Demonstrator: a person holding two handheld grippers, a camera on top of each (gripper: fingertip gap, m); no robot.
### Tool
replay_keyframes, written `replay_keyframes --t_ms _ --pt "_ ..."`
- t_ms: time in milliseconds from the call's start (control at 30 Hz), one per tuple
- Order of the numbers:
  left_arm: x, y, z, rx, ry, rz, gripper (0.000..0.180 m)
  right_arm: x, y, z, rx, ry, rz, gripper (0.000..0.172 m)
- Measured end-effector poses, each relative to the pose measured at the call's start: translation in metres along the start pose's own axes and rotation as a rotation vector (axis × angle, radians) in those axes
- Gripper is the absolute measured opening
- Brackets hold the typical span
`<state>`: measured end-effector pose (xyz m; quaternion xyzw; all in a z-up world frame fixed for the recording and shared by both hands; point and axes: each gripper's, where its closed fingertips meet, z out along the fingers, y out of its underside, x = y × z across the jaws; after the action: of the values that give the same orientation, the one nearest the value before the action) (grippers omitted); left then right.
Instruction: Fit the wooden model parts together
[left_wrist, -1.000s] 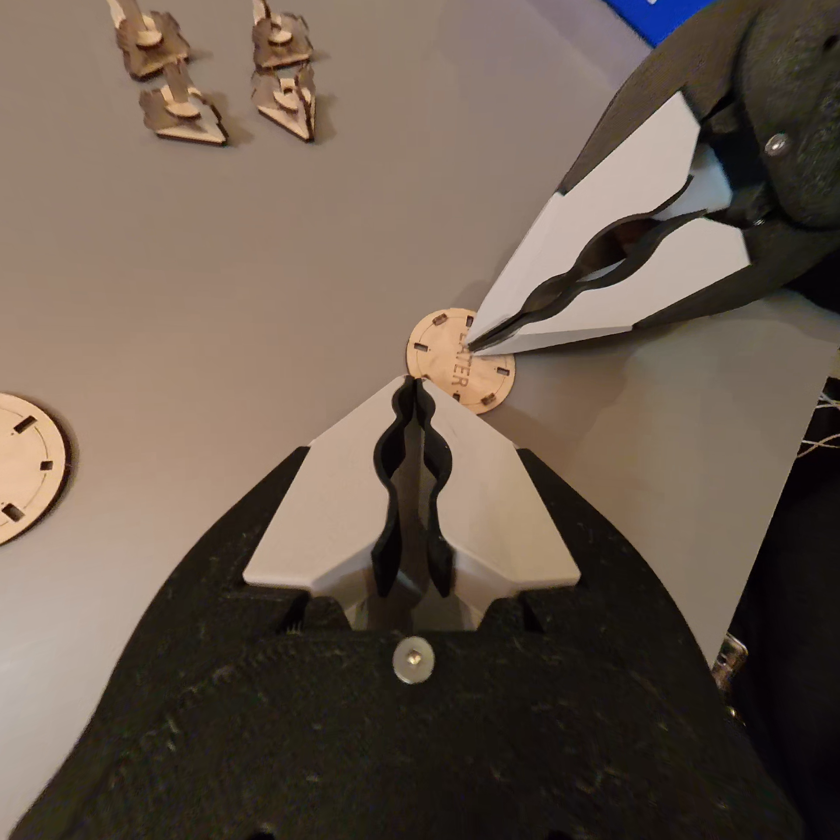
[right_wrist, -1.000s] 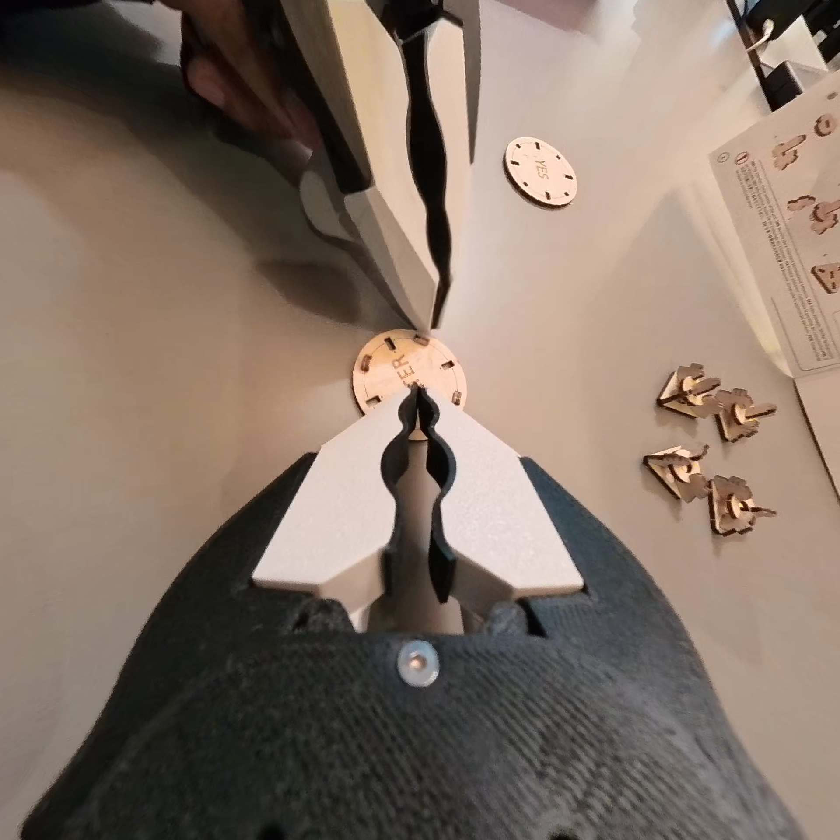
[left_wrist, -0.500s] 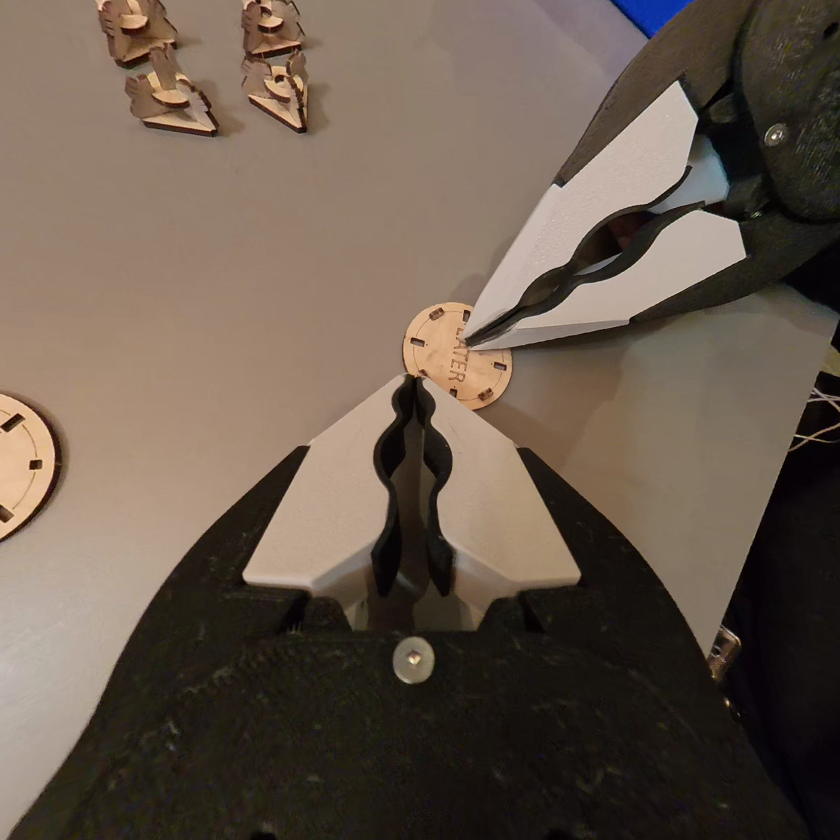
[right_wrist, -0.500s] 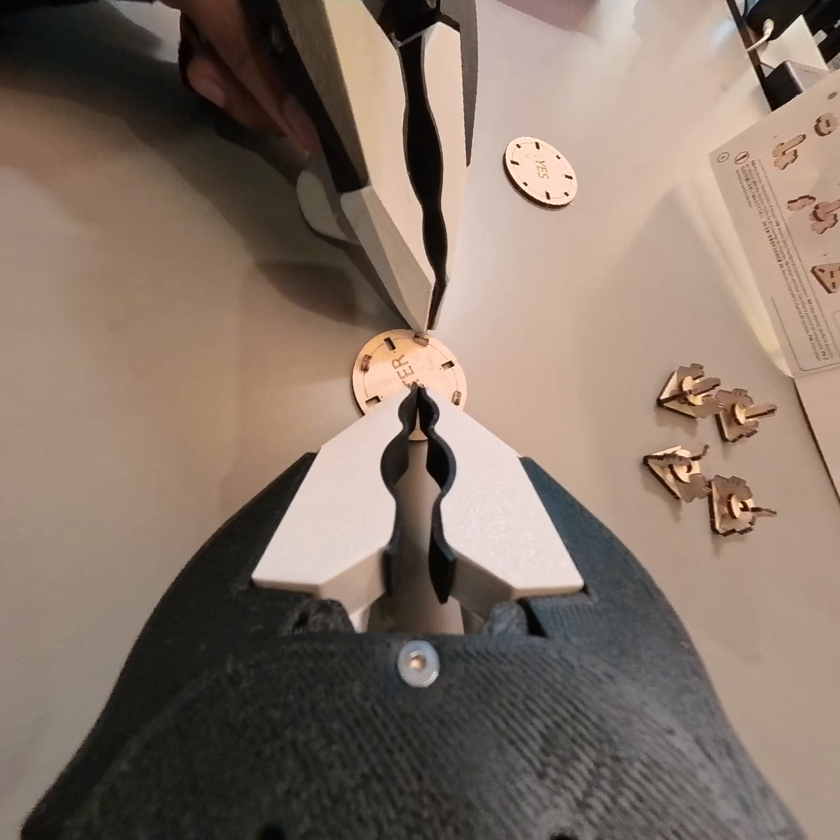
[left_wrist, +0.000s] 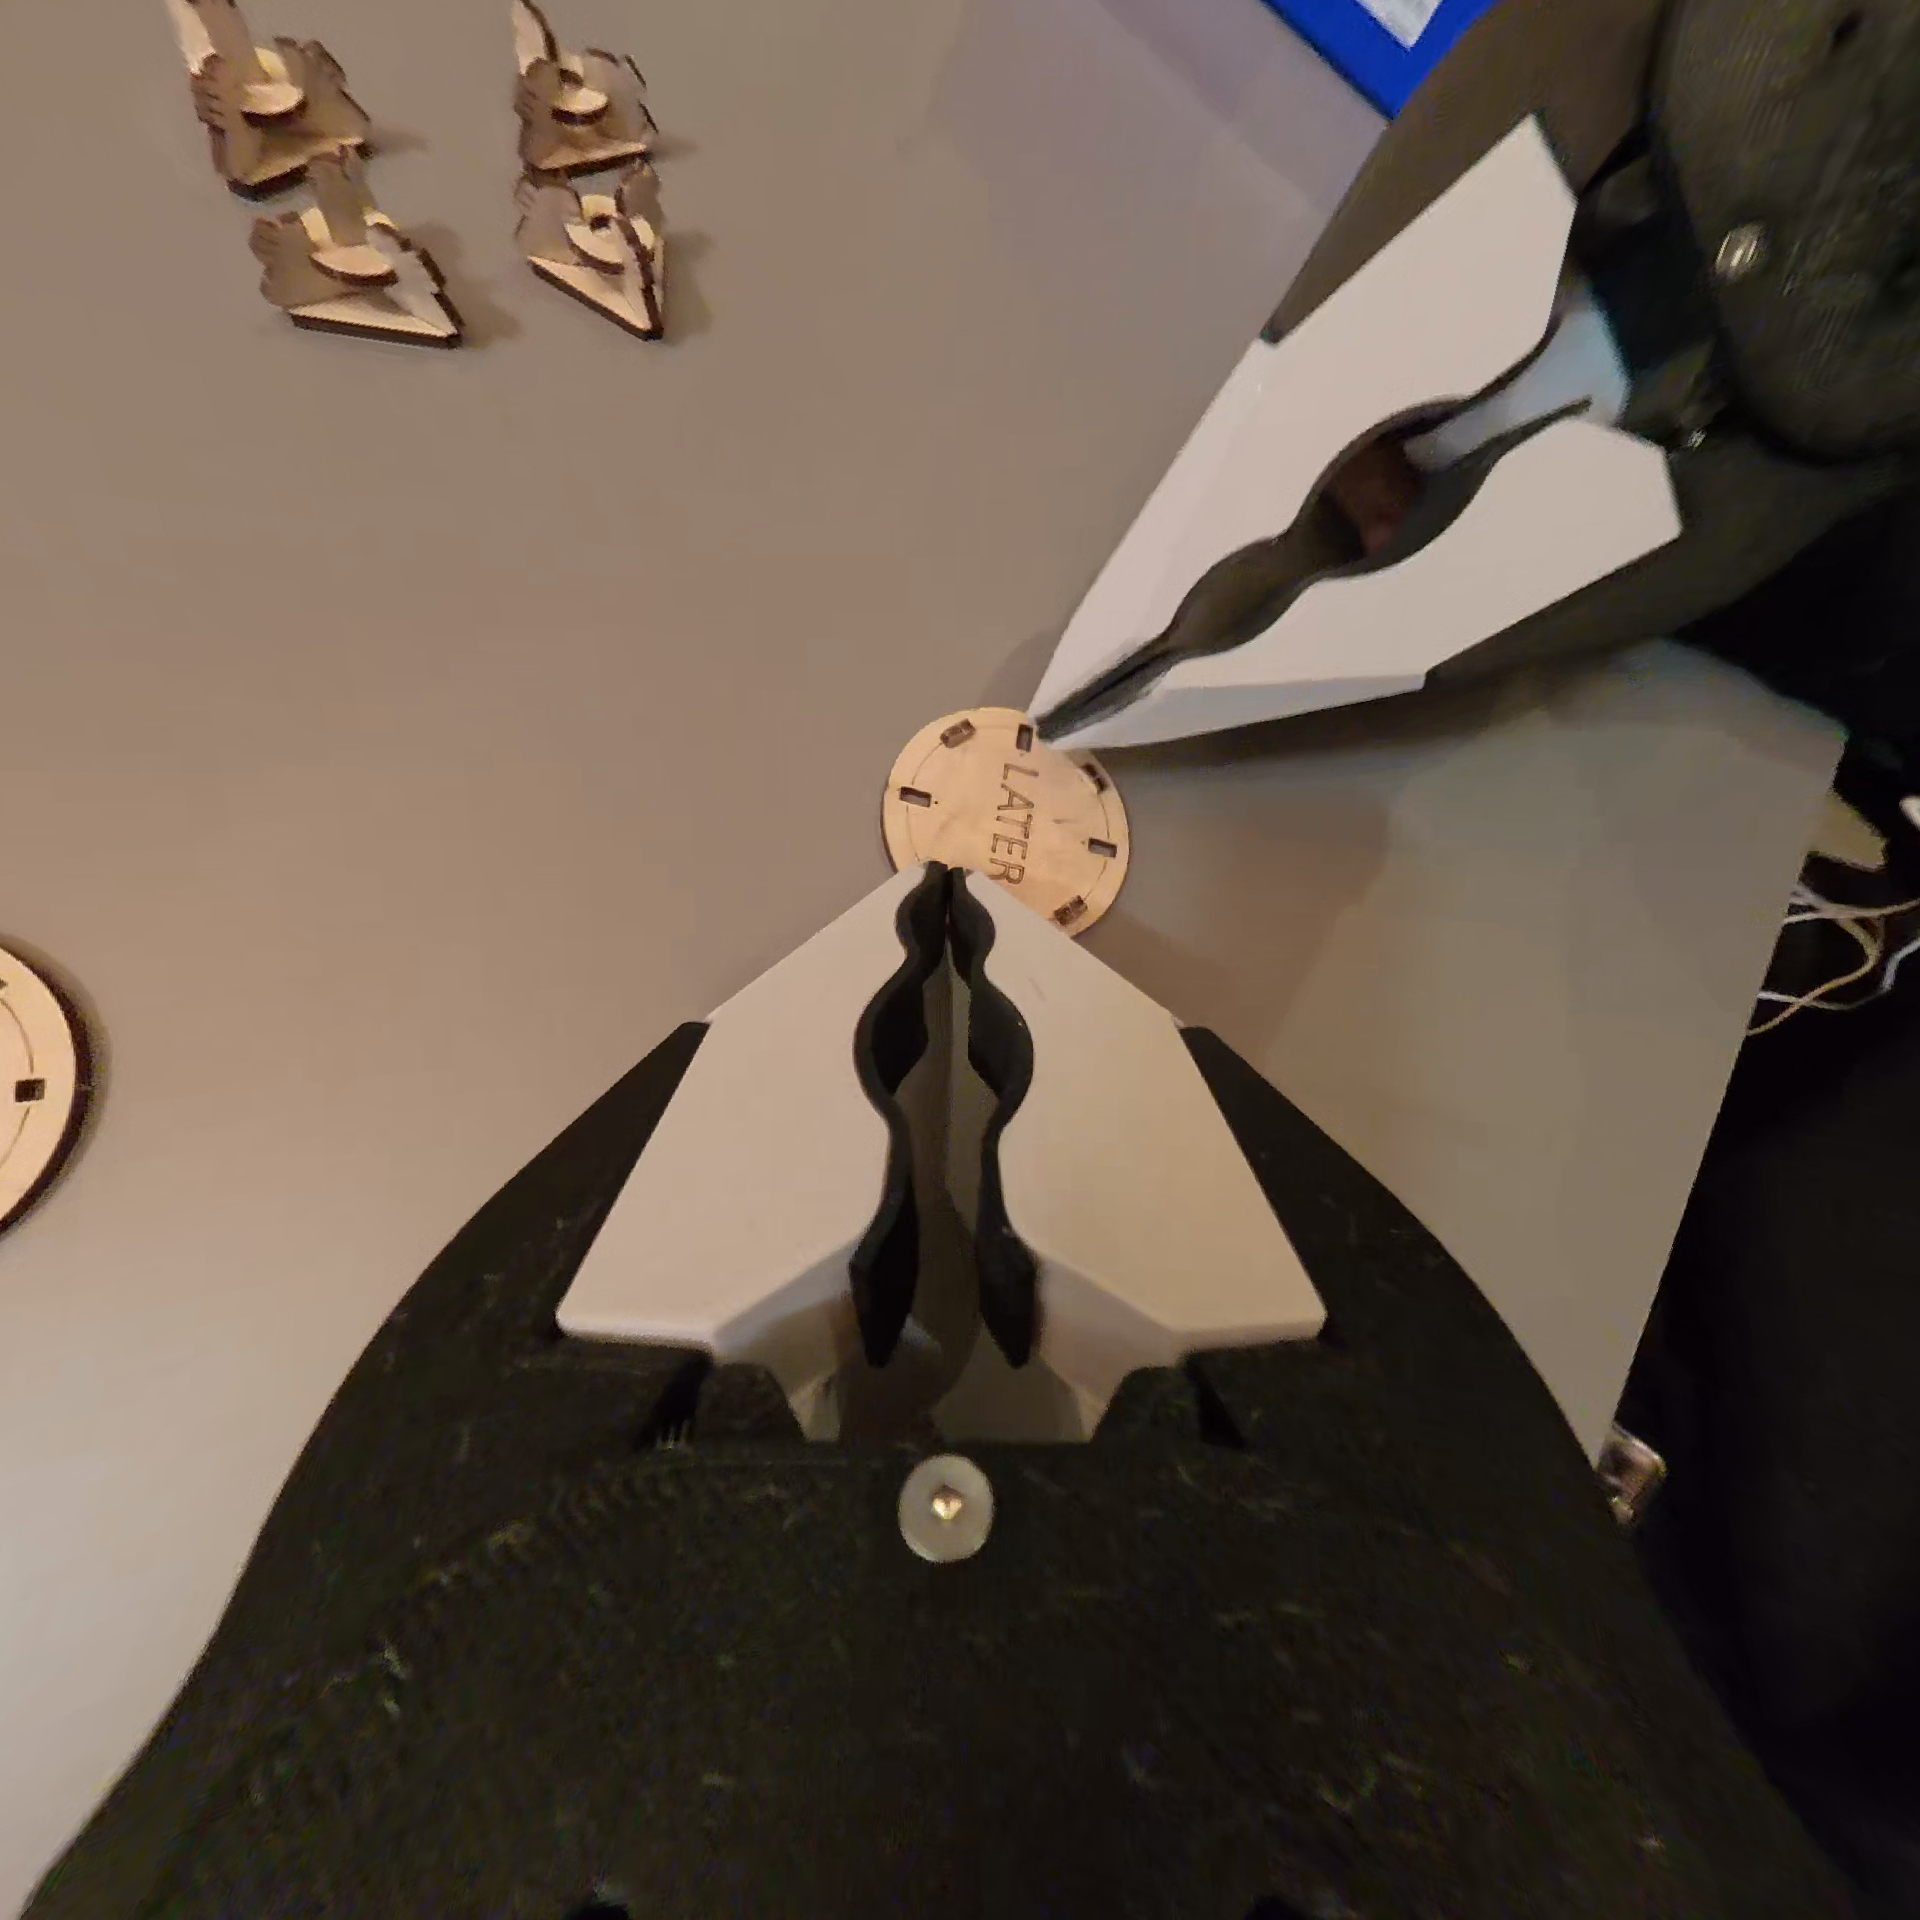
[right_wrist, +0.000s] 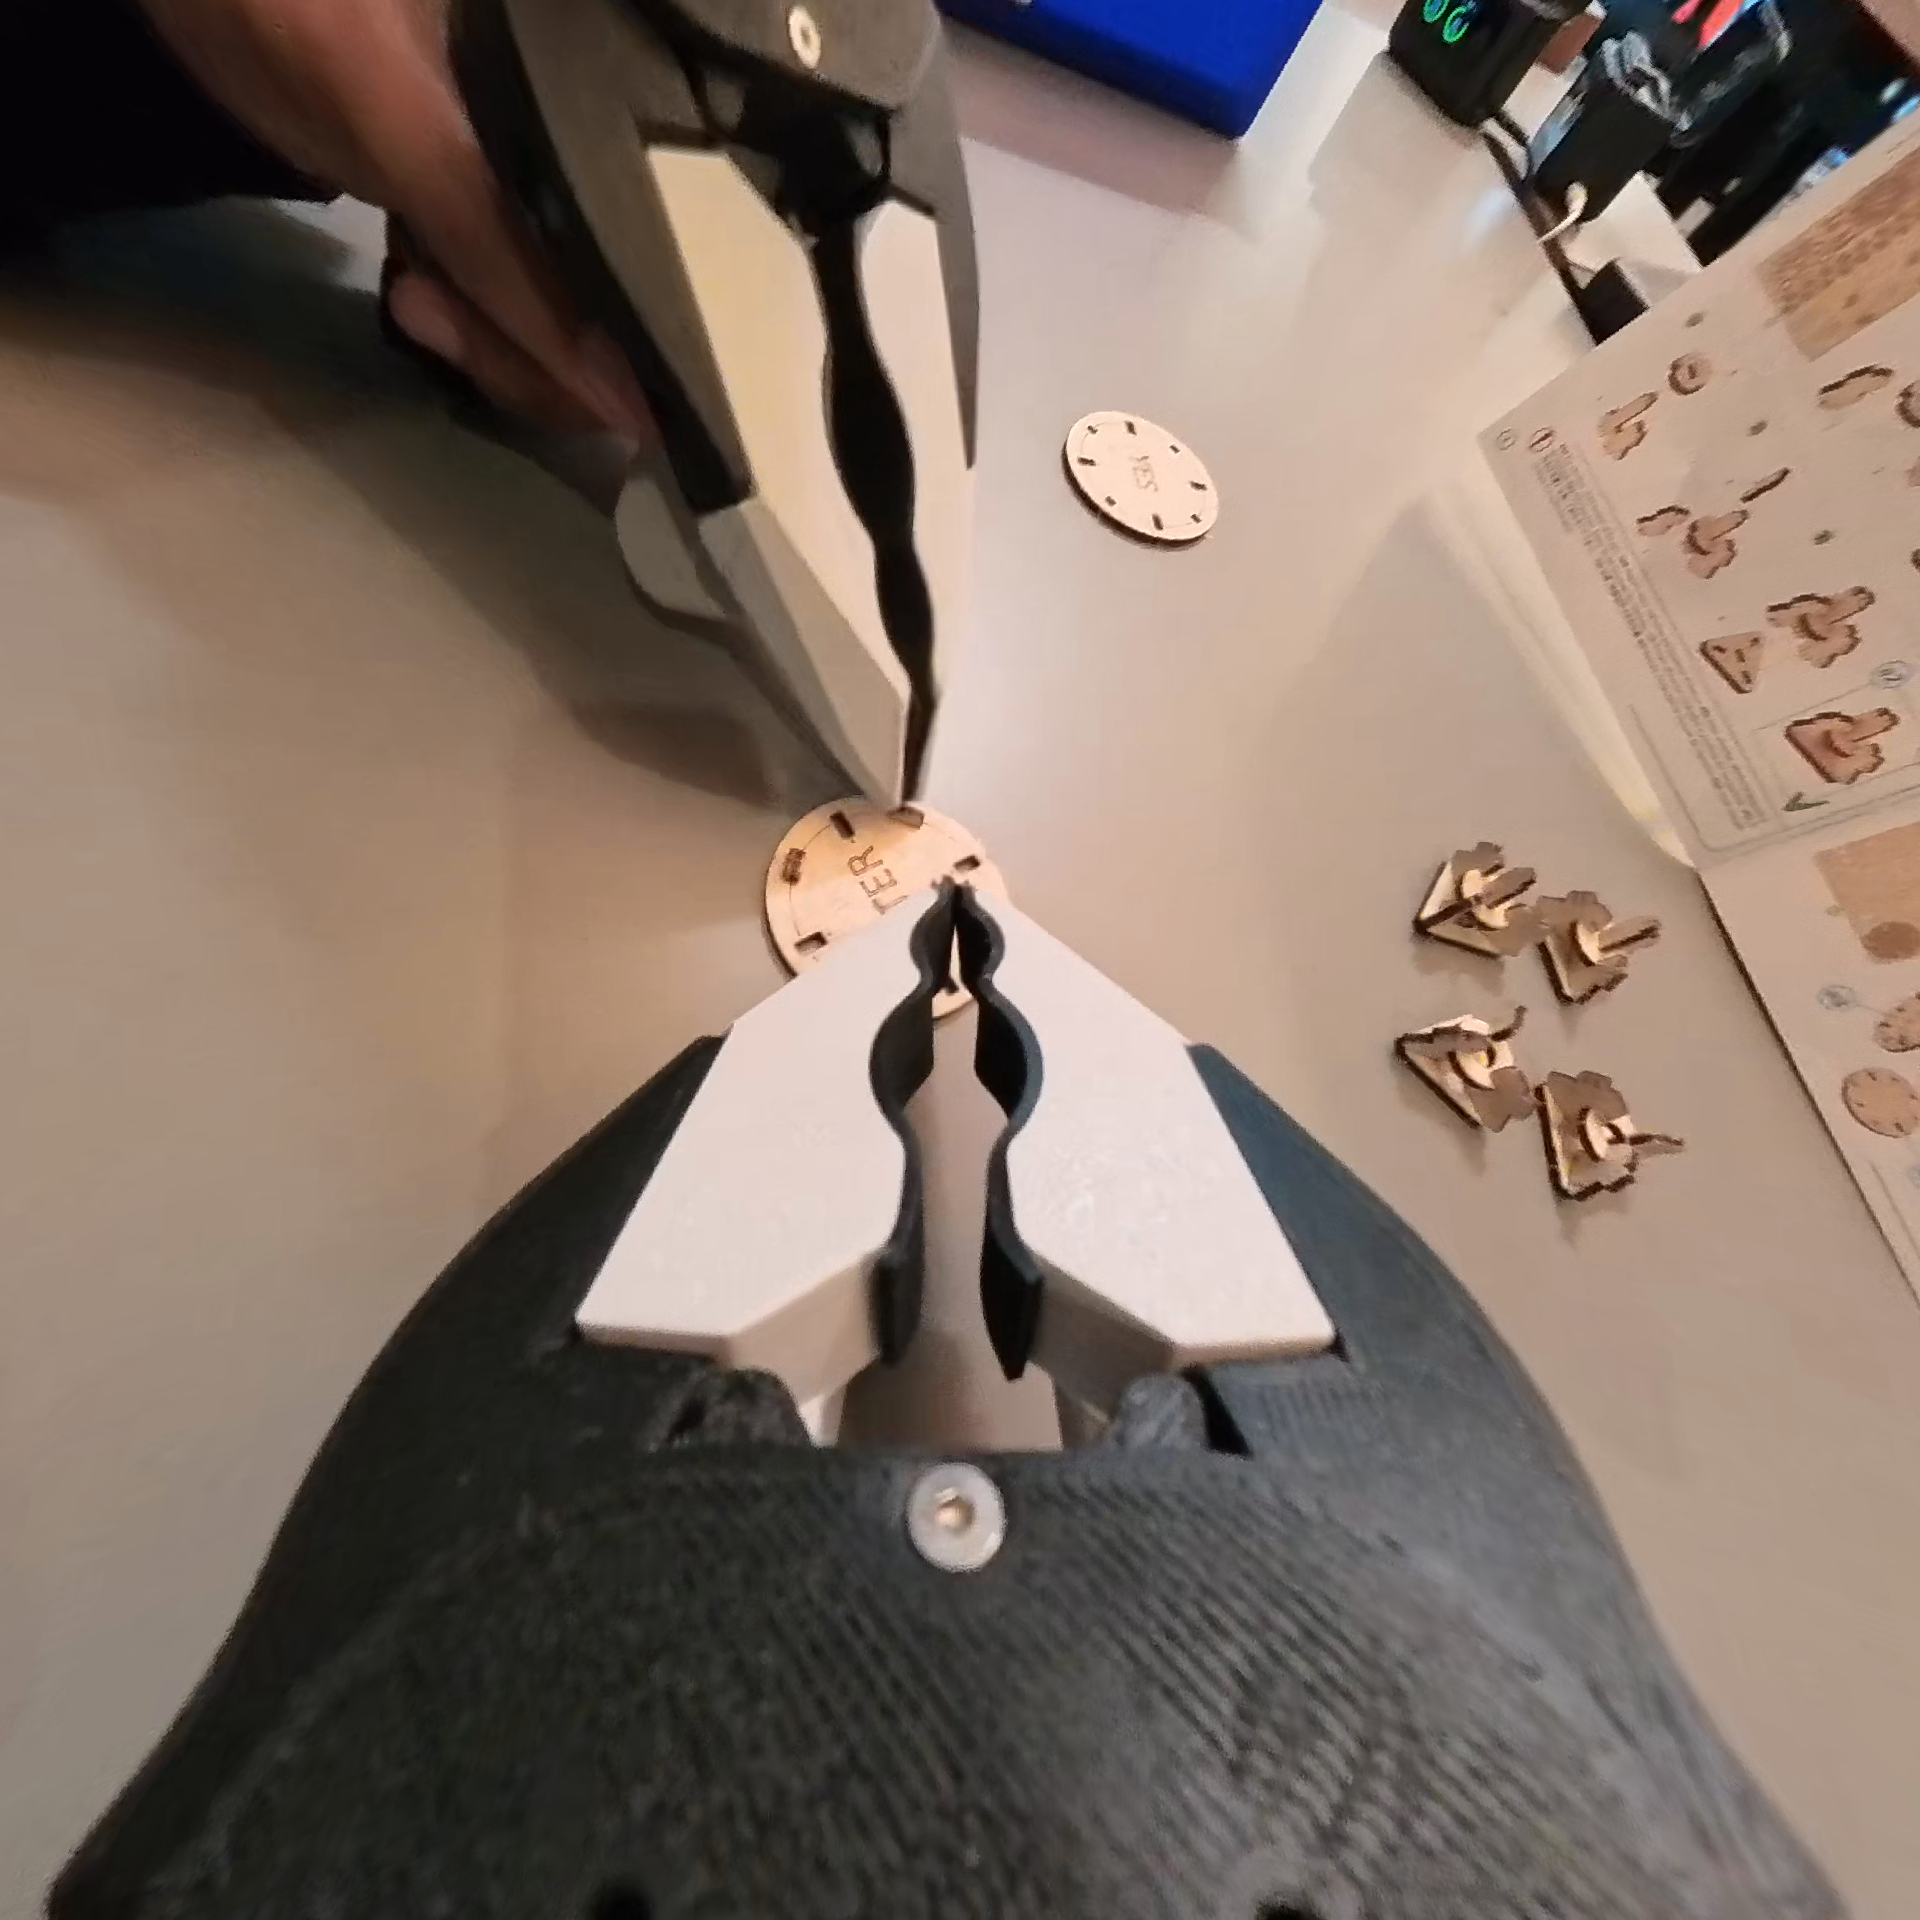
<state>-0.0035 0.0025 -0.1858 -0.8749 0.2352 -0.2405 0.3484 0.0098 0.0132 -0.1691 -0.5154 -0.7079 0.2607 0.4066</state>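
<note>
Left gripper (left_wrist: 948, 871) and right gripper (right_wrist: 954, 889), both fully closed and gripping nothing, meeting tip-first over opposite rims of wooden disc (left_wrist: 1003, 821); disc lying flat on grey table (left_wrist: 520, 623), round, axis indeterminate.

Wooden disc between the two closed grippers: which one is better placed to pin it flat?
Probably the right gripper: its closed tips sit over the wooden disc near its middle. The left gripper only meets the near rim, so pressing there might tip it.
</note>
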Motion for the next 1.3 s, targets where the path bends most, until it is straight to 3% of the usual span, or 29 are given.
replay_keyframes --t_ms 1300 --pt "-0.0022 0.0035 0.0024 -0.028 -0.031 0.015 0.0 -0.0039 0.006 0.0035 -0.043 0.002 -0.04 0.0"
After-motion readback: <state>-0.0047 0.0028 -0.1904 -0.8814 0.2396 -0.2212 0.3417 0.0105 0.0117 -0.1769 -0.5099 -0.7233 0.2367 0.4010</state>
